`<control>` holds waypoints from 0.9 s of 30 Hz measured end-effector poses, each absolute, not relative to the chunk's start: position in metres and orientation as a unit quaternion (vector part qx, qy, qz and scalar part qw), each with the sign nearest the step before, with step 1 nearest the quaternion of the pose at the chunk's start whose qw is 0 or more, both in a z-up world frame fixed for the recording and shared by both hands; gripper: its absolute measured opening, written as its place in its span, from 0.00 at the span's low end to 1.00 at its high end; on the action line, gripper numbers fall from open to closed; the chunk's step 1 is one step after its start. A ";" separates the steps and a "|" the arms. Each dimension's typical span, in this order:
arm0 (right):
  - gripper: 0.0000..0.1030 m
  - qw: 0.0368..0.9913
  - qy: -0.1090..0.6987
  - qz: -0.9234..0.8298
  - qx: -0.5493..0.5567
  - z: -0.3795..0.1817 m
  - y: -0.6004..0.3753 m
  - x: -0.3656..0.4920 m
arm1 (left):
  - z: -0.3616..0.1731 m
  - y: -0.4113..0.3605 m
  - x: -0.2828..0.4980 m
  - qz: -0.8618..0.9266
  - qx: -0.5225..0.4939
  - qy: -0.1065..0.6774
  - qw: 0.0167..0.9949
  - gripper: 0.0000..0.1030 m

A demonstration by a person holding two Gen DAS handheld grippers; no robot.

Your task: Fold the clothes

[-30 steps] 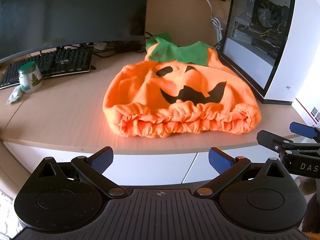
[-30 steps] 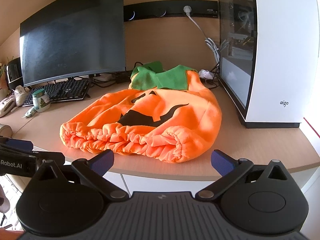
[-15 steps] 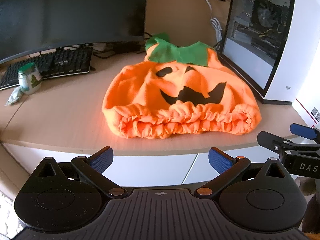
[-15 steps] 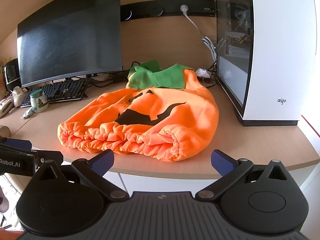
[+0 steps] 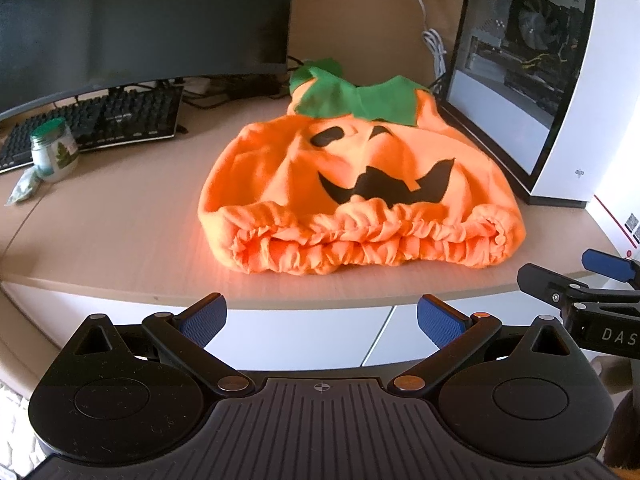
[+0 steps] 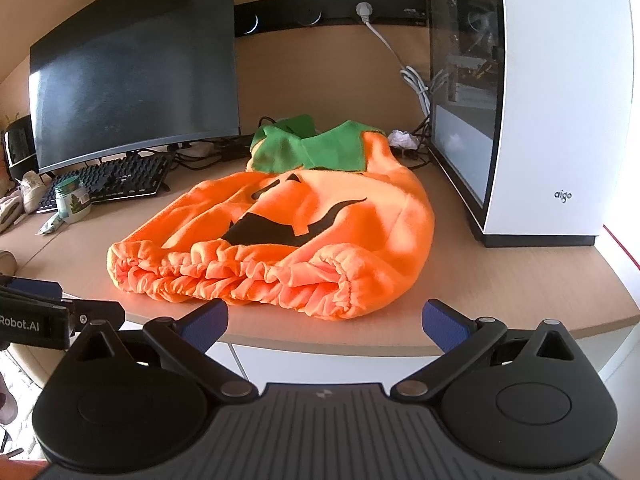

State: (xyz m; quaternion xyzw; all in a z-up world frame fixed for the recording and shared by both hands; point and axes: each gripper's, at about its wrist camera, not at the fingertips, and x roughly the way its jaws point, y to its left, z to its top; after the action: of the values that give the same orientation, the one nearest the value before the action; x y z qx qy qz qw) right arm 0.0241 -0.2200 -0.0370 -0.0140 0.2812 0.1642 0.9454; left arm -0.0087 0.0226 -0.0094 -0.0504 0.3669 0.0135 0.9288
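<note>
Both tongs are spread wide with nothing in them: the left gripper and the right gripper hang in front of the desk edge, blue-padded fingers well short of any cloth. The thing to fold, a puffy orange fleece pumpkin costume with a black jack-o'-lantern face and green felt collar, lies face up on the light wooden desk, its gathered elastic hem toward the near edge and the collar at the back. Risk as I see it: that hem is thick and ruffled, so a pinch could catch only the top layer and the fold would come out lopsided, or the stuffed-looking fleece just springs open again. Also the white glass-sided PC case sits just beside the costume's right side, with white cables behind it, so a wide swing could snag there. The black keyboard and green-lidded glass jar are well off left, probably safe.
</note>
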 end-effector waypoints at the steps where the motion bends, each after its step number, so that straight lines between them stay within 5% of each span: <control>1: 1.00 0.945 0.282 0.164 -0.014 -0.037 -0.221 0.025 | -0.010 0.022 -0.008 0.013 -0.050 0.367 0.929 1.00; 27: 1.00 0.940 0.301 0.163 -0.015 -0.044 -0.219 0.037 | -0.016 0.025 0.005 0.018 -0.053 0.381 0.923 1.00</control>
State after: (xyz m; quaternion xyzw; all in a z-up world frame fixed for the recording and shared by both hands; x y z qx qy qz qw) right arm 0.0372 -0.2188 -0.0441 -0.0152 0.3006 0.1634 0.9395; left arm 0.0048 0.0248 -0.0159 -0.0531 0.3810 0.0181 0.9229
